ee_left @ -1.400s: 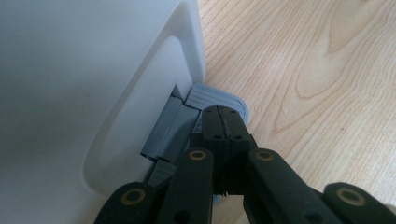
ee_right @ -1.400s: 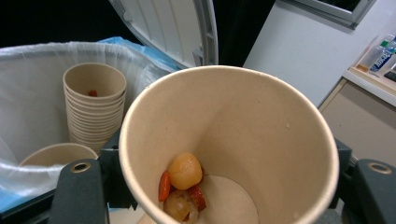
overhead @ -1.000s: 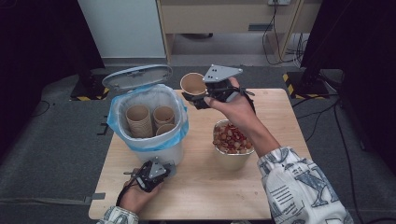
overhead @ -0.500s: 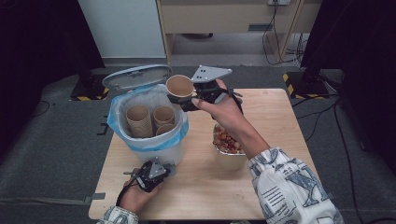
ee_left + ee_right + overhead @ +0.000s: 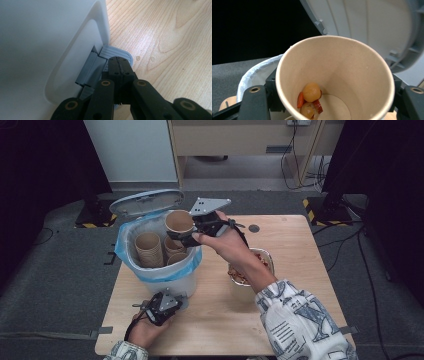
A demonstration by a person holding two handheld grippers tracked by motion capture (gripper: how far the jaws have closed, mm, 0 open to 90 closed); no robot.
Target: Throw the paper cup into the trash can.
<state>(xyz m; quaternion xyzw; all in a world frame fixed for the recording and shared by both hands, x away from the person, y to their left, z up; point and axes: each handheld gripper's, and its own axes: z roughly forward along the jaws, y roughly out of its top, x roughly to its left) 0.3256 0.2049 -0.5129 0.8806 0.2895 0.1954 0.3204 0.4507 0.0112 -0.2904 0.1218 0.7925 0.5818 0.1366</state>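
Gripping a paper cup (image 5: 178, 221) between its jaws, the right gripper (image 5: 192, 234) holds it over the open bin (image 5: 159, 272), above the cups (image 5: 149, 249) stacked inside. A second ago the cup hung off past the table's (image 5: 300, 250) far edge; since then it has swung left to the bin's mouth. In the right gripper view a few bits of food (image 5: 310, 100) lie at its bottom. The left gripper (image 5: 161, 306), jaws shut with nothing between them, presses the pedal (image 5: 113, 53) at the bin's foot, so the lid (image 5: 146, 202) stands up. The drop looks ready. A bowl (image 5: 266, 258) of food sits beside the bin.
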